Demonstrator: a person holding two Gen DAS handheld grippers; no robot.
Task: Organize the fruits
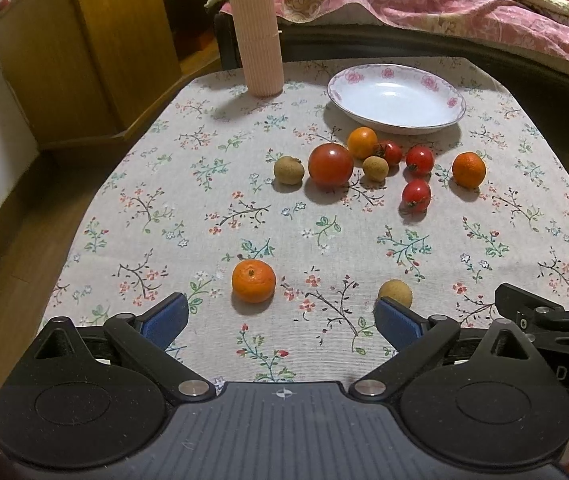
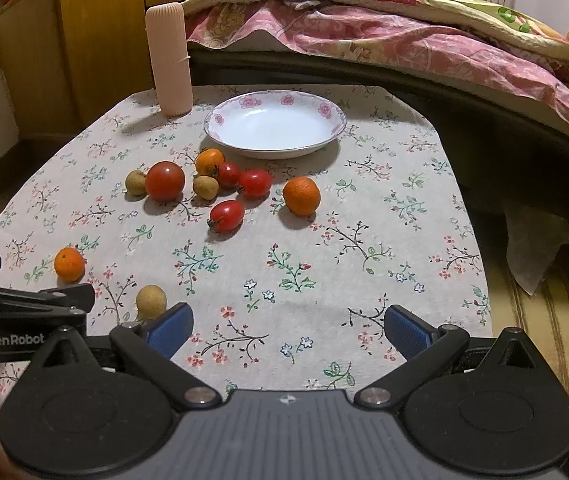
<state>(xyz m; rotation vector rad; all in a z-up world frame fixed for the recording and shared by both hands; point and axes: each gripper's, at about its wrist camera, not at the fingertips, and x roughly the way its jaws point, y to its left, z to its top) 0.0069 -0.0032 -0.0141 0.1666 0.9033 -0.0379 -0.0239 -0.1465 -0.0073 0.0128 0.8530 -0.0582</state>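
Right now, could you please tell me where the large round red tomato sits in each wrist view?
Left wrist view: the large round red tomato sits right of centre, upper half.
Right wrist view: left of centre, upper half.
Shared landmark: the white floral-rimmed plate lies behind it; a small brown longan sits at its left.

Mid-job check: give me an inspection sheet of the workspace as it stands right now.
Surface: table under a floral tablecloth, flat.
Job's things: plate empty; large tomato, three small tomatoes, three oranges and three brown longan-like fruits, all loose on the cloth. Nearest: orange and brown fruit.
Clutter: tall ribbed pink container upright, left of the plate.
Grippers: left tongs open, empty; right tongs open, empty; both low over the near edge.
Cables: nothing seen.
Surroundings: wooden cabinet far left, bed with pink quilt behind.
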